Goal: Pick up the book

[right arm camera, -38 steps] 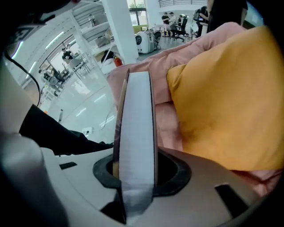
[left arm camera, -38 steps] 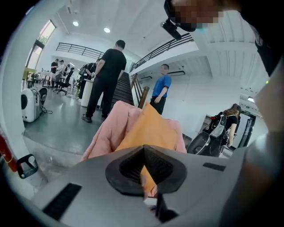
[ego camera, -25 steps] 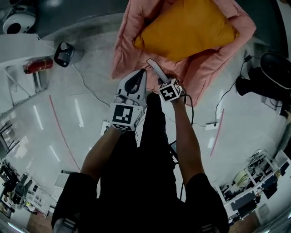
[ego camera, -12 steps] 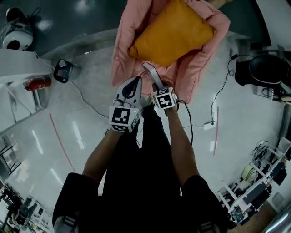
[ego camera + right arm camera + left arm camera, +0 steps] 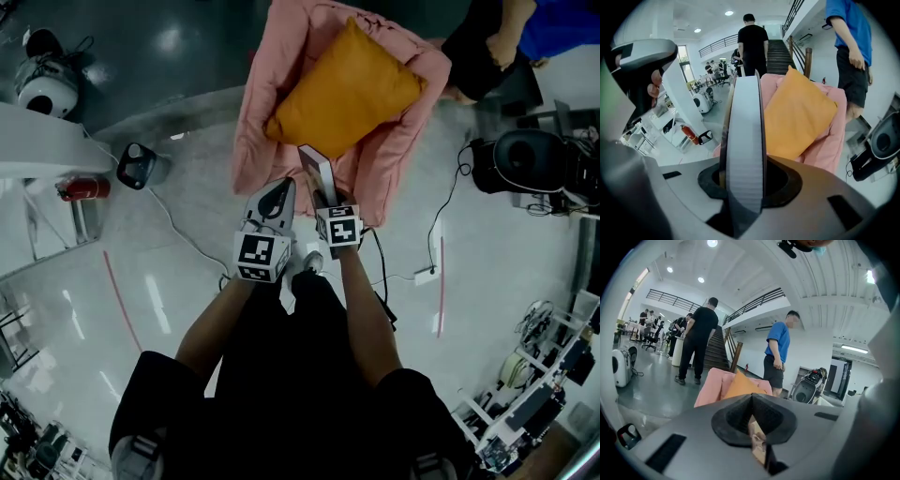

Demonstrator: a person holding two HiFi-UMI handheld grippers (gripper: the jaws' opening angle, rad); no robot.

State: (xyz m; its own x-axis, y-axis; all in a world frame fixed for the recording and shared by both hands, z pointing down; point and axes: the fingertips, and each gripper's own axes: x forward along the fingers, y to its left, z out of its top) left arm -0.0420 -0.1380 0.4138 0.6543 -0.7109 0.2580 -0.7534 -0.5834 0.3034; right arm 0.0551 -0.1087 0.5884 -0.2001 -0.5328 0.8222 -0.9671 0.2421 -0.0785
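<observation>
The book (image 5: 317,172) is a thin volume with a white page edge, and it stands on end in my right gripper (image 5: 324,200), which is shut on it. In the right gripper view the book's page edge (image 5: 745,140) rises straight up between the jaws of the right gripper (image 5: 745,185), whose black pads press on both covers. My left gripper (image 5: 280,188) hangs just left of the book with its jaws together and nothing between them. The left gripper view shows the left gripper (image 5: 752,416) with its pads meeting.
A pink padded seat (image 5: 265,141) holding an orange cushion (image 5: 342,94) lies just beyond the grippers. A person in blue (image 5: 525,28) stands at its far right. A fire extinguisher (image 5: 82,188), a black device (image 5: 137,165) and floor cables (image 5: 441,234) lie around.
Both grippers have risen and come closer to the pink seat, the right one carrying the book up and turning it more upright. A person in blue has come into the top right.
</observation>
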